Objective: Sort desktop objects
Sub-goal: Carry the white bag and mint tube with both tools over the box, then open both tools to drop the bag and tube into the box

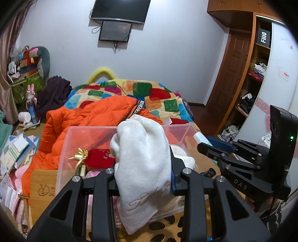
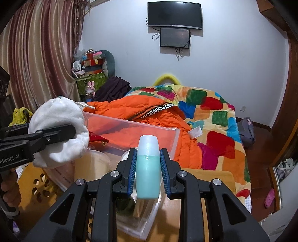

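Wooden table (image 2: 214,178) carries clear plastic bin (image 2: 167,134); wooden box (image 1: 43,184) sits just beside bin.

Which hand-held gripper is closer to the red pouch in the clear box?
Left. The left hand-held gripper, clamping the white towel, hangs right beside the red pouch; the right hand-held gripper holds the teal bottle farther off.

Towel (image 1: 141,160) left of bottle (image 2: 148,167)

orange jacket (image 2: 149,119) (on bed), wall monitor (image 2: 174,14)
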